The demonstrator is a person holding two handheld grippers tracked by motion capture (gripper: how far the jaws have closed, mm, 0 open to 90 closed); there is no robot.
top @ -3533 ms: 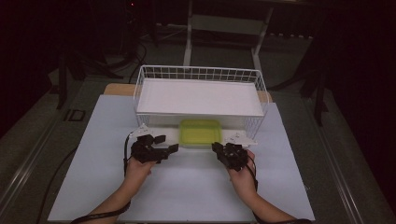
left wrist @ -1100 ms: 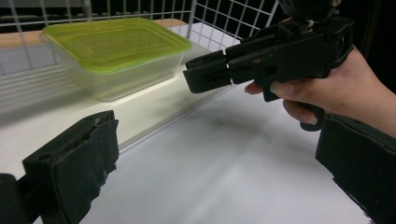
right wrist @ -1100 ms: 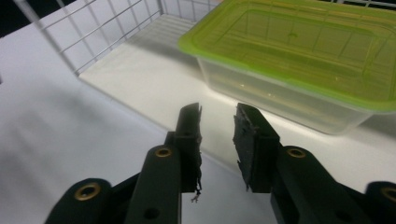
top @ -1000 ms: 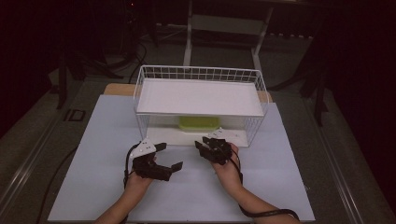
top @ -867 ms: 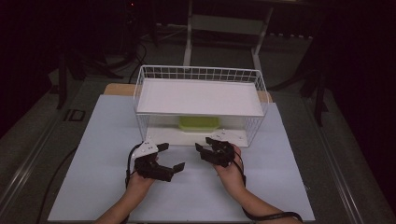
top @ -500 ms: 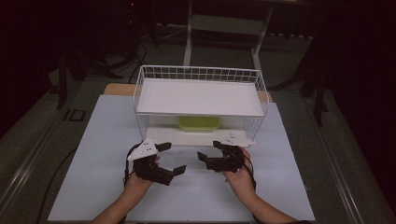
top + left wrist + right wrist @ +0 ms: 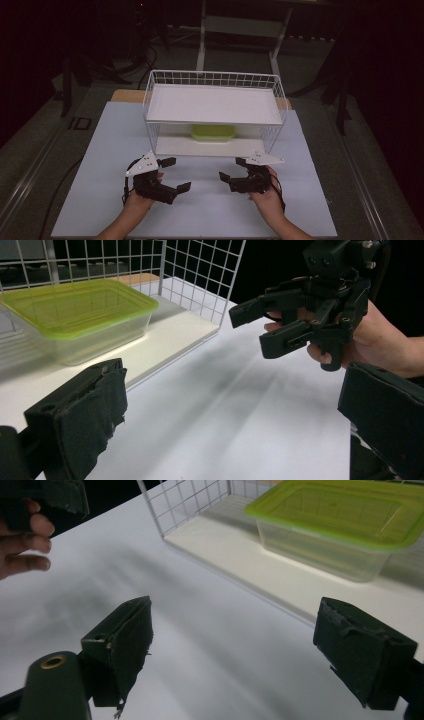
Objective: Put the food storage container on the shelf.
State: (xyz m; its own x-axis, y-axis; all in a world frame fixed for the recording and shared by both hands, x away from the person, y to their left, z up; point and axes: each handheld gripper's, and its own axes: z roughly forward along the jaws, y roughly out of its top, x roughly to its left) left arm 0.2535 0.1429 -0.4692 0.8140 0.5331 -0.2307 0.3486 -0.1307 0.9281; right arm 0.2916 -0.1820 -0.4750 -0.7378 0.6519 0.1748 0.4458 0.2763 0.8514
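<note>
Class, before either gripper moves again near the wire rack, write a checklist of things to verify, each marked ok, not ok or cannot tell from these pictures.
1. Left gripper jaws open, holding nothing: ok.
2. Right gripper jaws open, holding nothing: ok.
3. Green-lidded container sits fully on the lower shelf of the wire rack: ok.
4. Lid lies flat on the container: ok; whether it is snapped shut: cannot tell.
5. Table between the grippers and the rack's front is free of obstacles: ok.
6. Container's contents: cannot tell.
</note>
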